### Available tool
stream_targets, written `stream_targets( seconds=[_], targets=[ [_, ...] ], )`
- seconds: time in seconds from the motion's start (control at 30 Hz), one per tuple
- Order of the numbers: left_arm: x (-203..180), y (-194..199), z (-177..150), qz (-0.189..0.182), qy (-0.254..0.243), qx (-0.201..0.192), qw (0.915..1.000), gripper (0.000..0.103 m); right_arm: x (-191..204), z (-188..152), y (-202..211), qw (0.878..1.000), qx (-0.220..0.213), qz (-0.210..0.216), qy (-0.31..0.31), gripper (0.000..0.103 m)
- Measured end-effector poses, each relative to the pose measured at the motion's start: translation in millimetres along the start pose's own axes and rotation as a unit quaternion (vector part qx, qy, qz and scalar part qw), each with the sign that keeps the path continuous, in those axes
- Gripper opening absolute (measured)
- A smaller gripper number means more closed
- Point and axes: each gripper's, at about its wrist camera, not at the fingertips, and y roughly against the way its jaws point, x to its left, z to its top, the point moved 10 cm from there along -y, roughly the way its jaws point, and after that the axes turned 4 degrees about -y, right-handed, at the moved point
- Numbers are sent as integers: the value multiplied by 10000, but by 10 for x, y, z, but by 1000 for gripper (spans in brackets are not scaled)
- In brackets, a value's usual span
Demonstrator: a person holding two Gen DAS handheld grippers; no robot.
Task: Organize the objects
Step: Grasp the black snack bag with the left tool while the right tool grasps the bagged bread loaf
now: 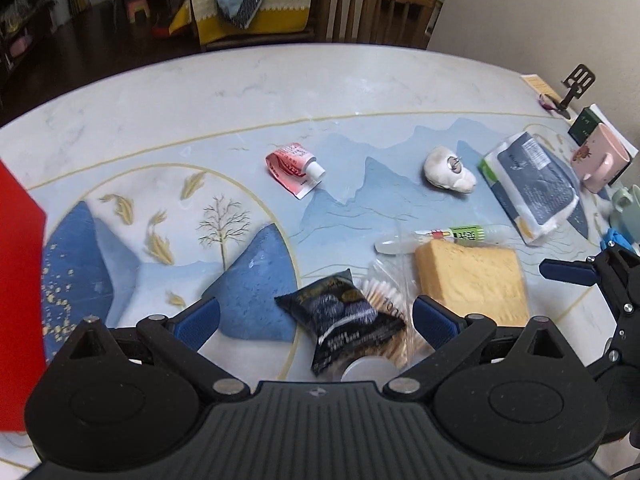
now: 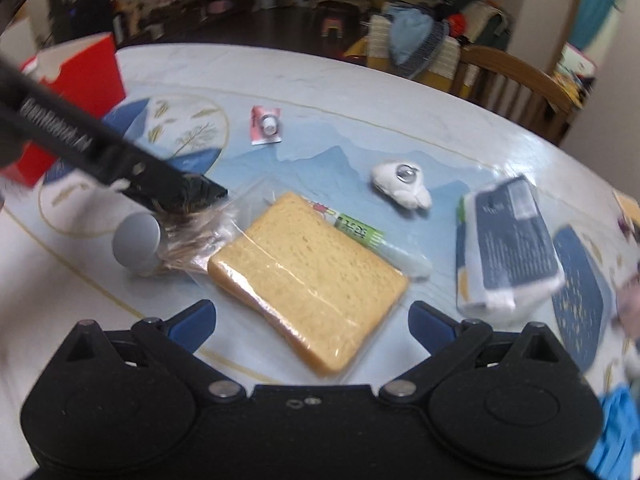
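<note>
My left gripper [image 1: 316, 318] is open, its jaws on either side of a black snack packet [image 1: 340, 316] that lies on a bag of cotton swabs [image 1: 386, 298]. A wrapped yellow sponge [image 1: 474, 282] lies to their right, over a green-labelled tube [image 1: 464, 235]. My right gripper [image 2: 312, 322] is open and hangs just above the sponge [image 2: 308, 276]. The left gripper's arm [image 2: 80, 148] crosses the right wrist view over the packet [image 2: 196, 194]. A red pouch [image 1: 294, 168], a white toy [image 1: 448, 170] and a tissue pack [image 1: 532, 184] lie farther back.
A red box [image 1: 18, 280] stands at the table's left edge. A pink mug [image 1: 598, 160], a green box [image 1: 588, 126] and a pale green cup [image 1: 626, 210] stand at the right. A white round lid [image 2: 136, 242] lies by the swabs. A wooden chair [image 1: 372, 12] stands behind the table.
</note>
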Motion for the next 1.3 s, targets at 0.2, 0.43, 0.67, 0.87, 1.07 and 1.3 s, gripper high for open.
stream_targets(
  seconds=[0.2,0.43,0.67,0.87,1.07,1.3],
  targets=[
    [86,-321,-19,-136,169,550,9982,103,-11,118,-135,9991,-48,224,367,103],
    [133,-473,-62,-118,169,662,9976,103,2,224,-283,9966,-112,429,690,103],
    [112,-483,-68,-129,10,574,9983,101,28,232,-345,9952,-115,508,828,103],
    [54,-387,-85,-271,7,412,9988,76,21,215,-326,9958,-150,478,765,100],
    [12,-270,-58,-404,-7,274,9988,52,42,186,-238,9967,-223,341,695,87],
    [66,-172,-103,-341,41,162,9993,35,106,86,-78,9977,-249,158,617,80]
  ],
)
